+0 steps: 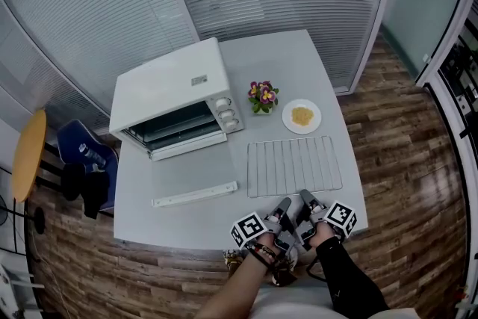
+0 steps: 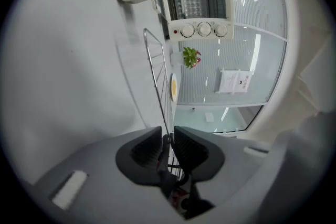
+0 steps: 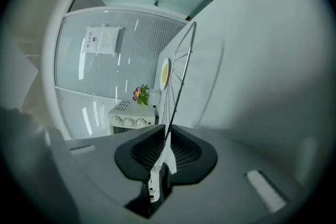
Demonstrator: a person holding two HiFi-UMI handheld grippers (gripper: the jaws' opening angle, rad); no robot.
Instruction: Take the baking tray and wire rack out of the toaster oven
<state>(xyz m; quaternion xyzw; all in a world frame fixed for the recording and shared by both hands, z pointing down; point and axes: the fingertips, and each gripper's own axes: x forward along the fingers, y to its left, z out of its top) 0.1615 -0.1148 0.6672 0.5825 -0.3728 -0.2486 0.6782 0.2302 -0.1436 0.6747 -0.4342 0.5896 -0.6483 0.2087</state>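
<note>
Metal wire rack point(image 1: 293, 166) lies flat; long axis runs left-right.

Soft even daylight, fisheye warping at edges, dark vignetted corners

The toaster oven point(image 1: 175, 97) is white; the wire rack point(image 1: 293, 166), at its 4 o'clock, shows silver parallel bars; the table point(image 1: 299, 63) is pale grey.

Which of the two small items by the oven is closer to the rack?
The plate with yellow food; its rim nearly reaches the far edge of the wire rack. The flower pot stands farther back, by the toaster oven knobs.
</note>
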